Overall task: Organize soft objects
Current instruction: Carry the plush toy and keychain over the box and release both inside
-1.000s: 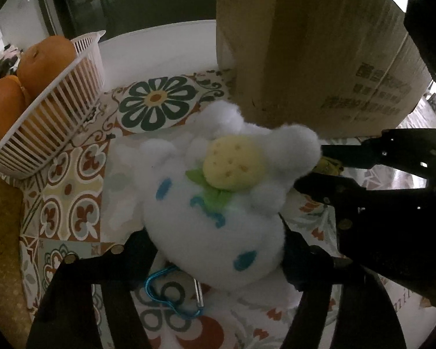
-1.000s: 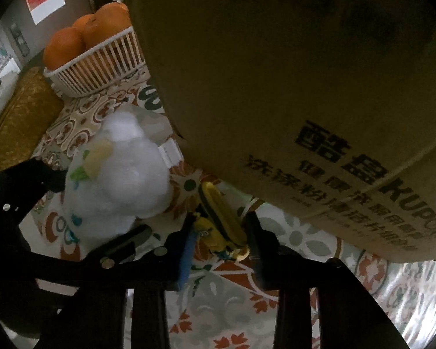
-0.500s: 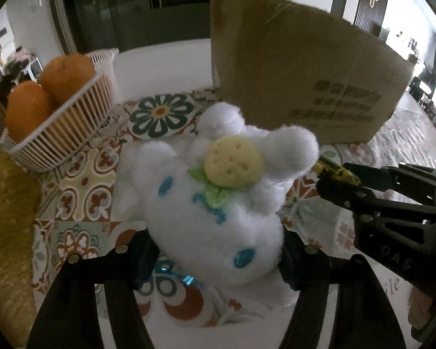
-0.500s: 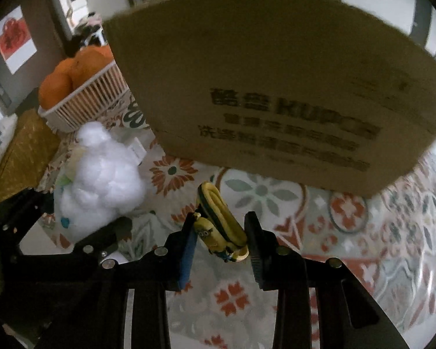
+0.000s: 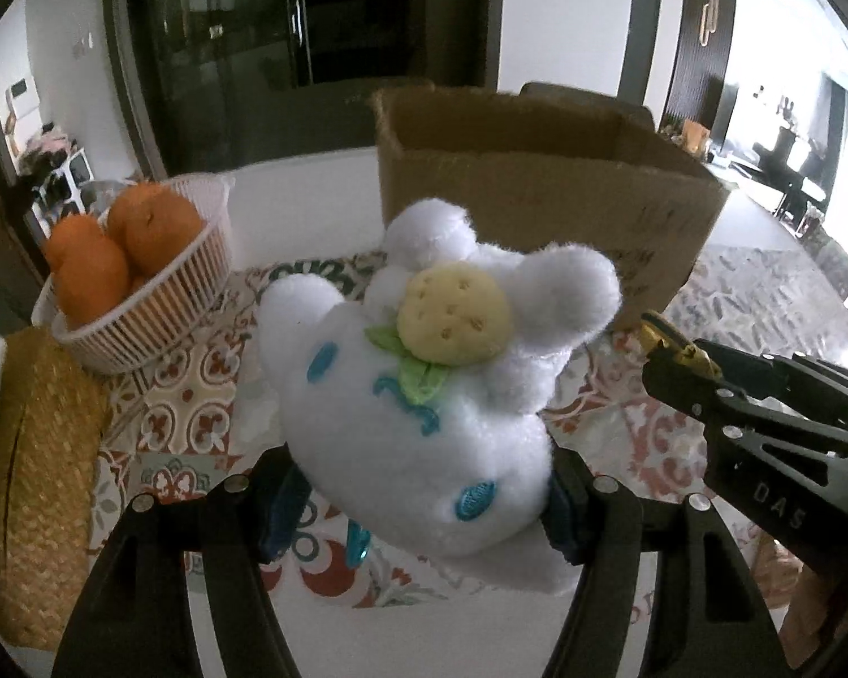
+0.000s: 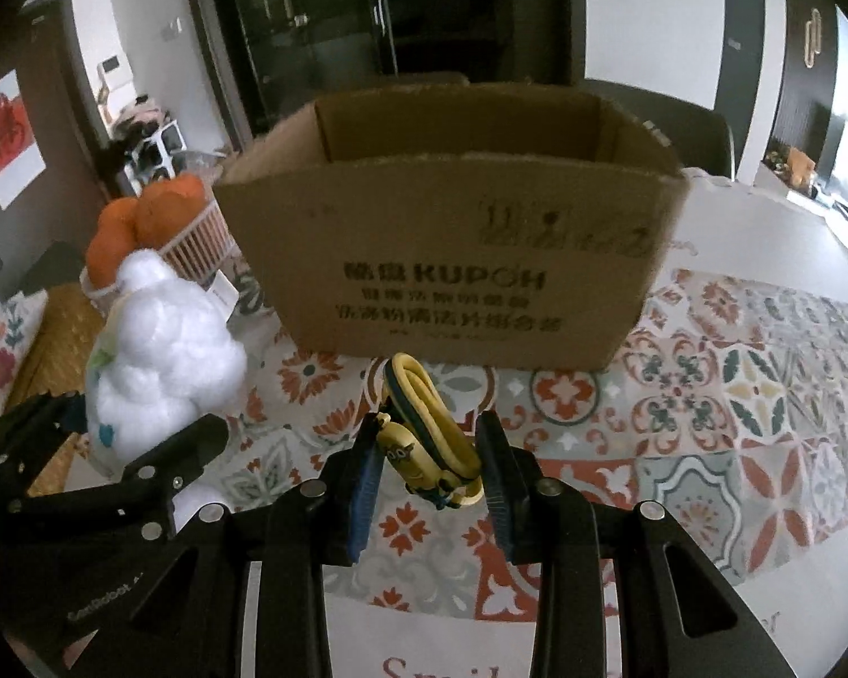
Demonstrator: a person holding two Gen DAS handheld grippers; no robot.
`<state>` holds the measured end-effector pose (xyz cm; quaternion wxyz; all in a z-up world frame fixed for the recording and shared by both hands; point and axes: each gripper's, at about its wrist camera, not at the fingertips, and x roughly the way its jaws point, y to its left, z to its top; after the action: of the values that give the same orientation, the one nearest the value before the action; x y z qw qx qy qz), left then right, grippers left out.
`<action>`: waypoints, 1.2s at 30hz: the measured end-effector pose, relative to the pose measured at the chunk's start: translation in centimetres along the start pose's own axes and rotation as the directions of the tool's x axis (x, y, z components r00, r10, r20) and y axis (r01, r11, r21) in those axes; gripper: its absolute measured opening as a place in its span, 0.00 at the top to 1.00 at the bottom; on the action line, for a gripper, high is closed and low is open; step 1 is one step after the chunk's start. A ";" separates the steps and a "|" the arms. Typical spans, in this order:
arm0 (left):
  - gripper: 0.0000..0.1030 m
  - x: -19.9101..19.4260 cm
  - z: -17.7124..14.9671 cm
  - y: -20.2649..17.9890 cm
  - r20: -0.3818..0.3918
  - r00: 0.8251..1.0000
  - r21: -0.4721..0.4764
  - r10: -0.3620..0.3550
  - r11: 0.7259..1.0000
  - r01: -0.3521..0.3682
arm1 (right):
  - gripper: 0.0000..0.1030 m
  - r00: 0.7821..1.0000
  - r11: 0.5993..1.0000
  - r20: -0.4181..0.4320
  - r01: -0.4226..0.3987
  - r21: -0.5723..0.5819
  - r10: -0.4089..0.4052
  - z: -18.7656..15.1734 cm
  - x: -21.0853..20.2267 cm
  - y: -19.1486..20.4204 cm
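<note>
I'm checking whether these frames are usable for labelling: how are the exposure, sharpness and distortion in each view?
Left wrist view: fisheye bends the doorframes, corners black; white plush toy sharp and bright, not blown out; windows at the right edge glare. Right wrist view: same curvature; cardboard box print slightly soft but legible, yellow toy clear, white plush nearly overexposed.
</note>
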<state>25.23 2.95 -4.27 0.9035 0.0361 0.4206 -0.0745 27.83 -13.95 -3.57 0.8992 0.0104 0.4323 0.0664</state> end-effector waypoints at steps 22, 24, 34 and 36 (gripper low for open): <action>0.34 -5.6 7.8 -0.5 0.171 0.984 0.050 -0.043 0.998 0.035 | 0.67 0.980 0.998 0.189 0.053 0.041 -0.060 6.1 -7.4 0.0; 0.34 -5.7 8.2 -0.4 0.173 0.984 0.053 -0.037 0.998 0.028 | 0.67 0.979 0.998 0.193 0.054 0.039 -0.060 6.7 -7.5 0.0; 0.34 -5.3 11.7 -0.3 0.140 0.988 0.089 -0.069 0.994 0.057 | 0.67 0.977 0.998 0.202 0.061 0.035 -0.067 10.2 -8.1 0.1; 0.34 -5.1 12.3 -0.4 0.134 0.989 0.097 -0.065 0.994 0.053 | 0.67 0.978 0.998 0.199 0.055 0.037 -0.061 11.0 -7.9 -0.3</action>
<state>31.23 1.49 7.58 0.9249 0.0605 0.3546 -0.1230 31.54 -14.80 9.41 0.9394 0.0185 0.3409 0.0320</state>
